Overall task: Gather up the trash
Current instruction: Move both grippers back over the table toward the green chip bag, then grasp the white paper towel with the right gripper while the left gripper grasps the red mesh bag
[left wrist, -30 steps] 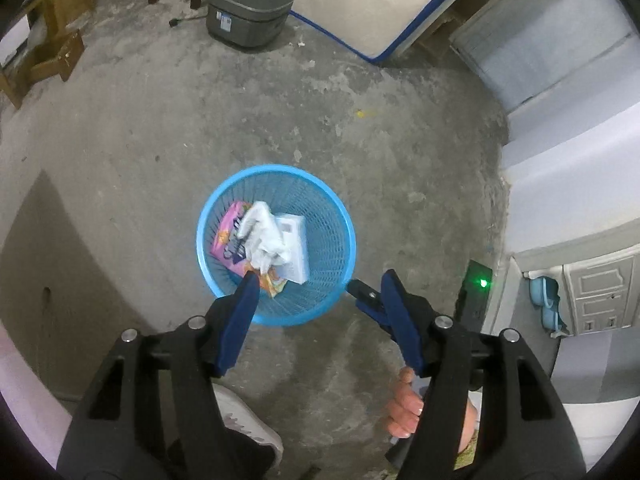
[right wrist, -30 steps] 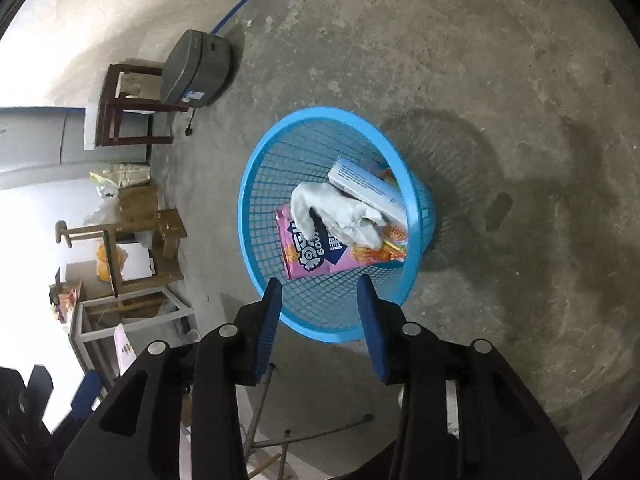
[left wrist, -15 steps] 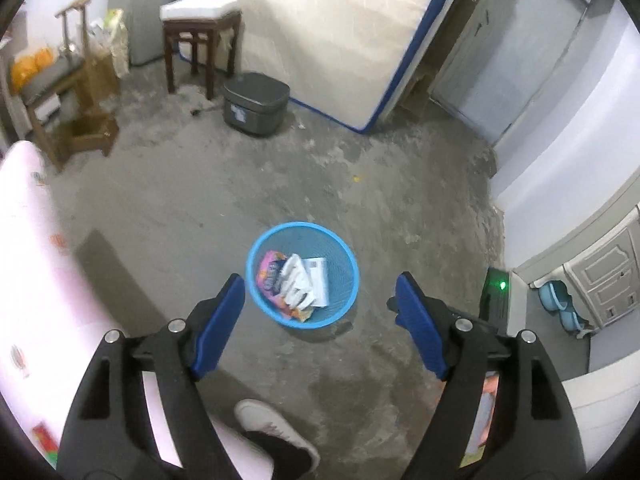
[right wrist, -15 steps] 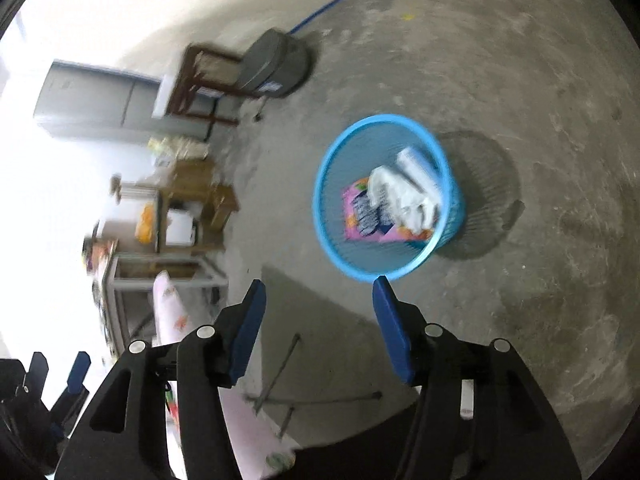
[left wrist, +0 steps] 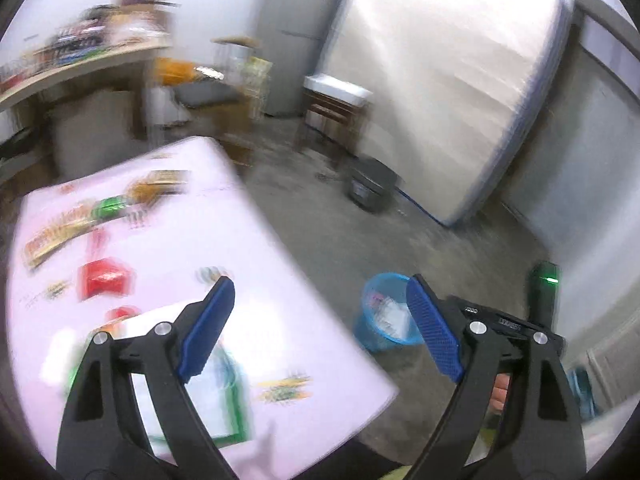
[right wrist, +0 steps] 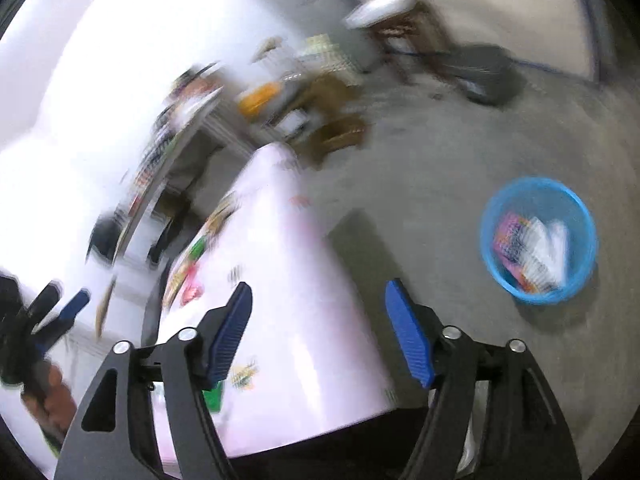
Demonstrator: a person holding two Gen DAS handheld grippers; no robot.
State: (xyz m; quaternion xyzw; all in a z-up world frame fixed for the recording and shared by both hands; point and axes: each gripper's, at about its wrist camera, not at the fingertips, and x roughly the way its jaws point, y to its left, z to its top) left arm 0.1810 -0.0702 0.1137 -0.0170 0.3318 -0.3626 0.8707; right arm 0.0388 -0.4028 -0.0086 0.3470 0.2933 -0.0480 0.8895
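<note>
The left gripper (left wrist: 320, 316) has its blue fingers (left wrist: 206, 326) spread wide with nothing between them, and the right gripper (right wrist: 318, 330) is likewise open and empty. Both frames are heavily blurred.

Just beyond the fingers lies the pink-covered bench (left wrist: 256, 264), strewn with litter: a red packet (left wrist: 105, 278), a green wrapper (left wrist: 110, 203), orange-yellow wrappers (left wrist: 60, 232) at the far left, and a green-edged white sheet (left wrist: 208, 392) nearest the left fingers. The blue mesh waste basket (right wrist: 538, 240) stands on the concrete floor (right wrist: 460, 140) to the right of the bench, well apart from both grippers, already holding a pink packet and white paper.

By my reading the step in hand is going to the bench for another piece – the next move calls for settling over one item and closing on it.

The left view alone lays the litter out and shows a leaning mattress (left wrist: 448, 92); the right view looks down into the basket and catches the other gripper at far left.
</note>
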